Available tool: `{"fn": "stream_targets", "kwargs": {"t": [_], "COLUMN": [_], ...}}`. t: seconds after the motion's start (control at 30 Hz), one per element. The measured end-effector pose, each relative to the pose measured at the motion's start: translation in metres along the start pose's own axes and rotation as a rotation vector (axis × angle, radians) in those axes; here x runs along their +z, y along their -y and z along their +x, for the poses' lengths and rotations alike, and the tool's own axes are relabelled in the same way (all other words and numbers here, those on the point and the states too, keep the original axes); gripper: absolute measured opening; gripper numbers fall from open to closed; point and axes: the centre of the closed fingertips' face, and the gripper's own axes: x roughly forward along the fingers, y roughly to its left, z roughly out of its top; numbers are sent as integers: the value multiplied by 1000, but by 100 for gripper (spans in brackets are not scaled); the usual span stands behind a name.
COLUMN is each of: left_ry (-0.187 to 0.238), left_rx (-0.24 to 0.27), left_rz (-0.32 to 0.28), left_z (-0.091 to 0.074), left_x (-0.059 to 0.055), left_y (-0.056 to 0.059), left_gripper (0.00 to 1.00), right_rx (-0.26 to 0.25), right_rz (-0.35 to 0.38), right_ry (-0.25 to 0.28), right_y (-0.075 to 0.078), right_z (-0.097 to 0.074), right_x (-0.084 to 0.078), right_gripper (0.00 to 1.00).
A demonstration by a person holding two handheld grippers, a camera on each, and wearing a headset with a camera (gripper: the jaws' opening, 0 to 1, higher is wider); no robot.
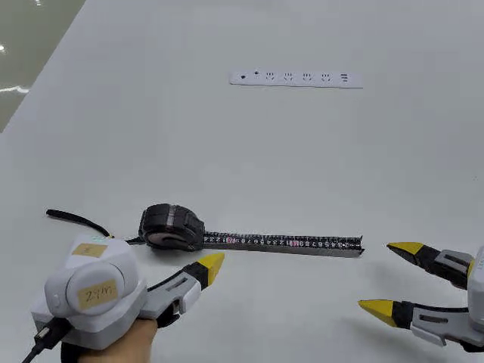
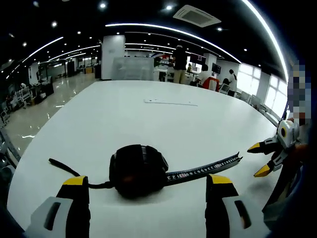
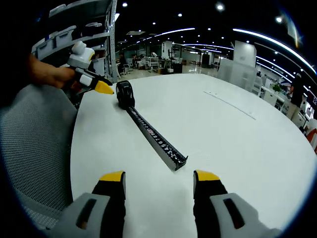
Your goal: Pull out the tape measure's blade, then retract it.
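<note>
White counter (image 1: pixel 227 151), left claw (image 2: pixel 147 181) and right claw (image 1: pixel 389 277) open: better pinch the tape measure's (image 1: pixel 172 227) seemingly stiff, springy blade (image 1: pixel 283 242) at its 3 o'clock tip.

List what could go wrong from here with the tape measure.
1. Both the left gripper and right gripper are open, holding nothing; if the extended blade retracts unguided, it may whip back.
2. The case lies unheld on the smooth table, so a nudge could slide it.
3. The strap lies by the left gripper and might snag.
</note>
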Motion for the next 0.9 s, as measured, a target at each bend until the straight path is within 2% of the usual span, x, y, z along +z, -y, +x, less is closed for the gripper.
{"fn": "stream_targets", "kwargs": {"t": [0.33,0.7,0.9], "left_ry": [-1,-33,-48], "left_rx": [2,19,22], "left_rz": [-2,-8,-8], "left_z": [21,39,47], "left_x": [1,-7,-10], "left_y": [1,-8,-12], "left_gripper": [91,83,79], "right_rx": [48,133,162], "right_rz": [-91,-191,-221], "right_ry": [-21,-58,-74], "right_y": [18,19,20], "right_z": [10,24,32], "right_x": [2,5,5], "right_gripper": [42,31,26]}}
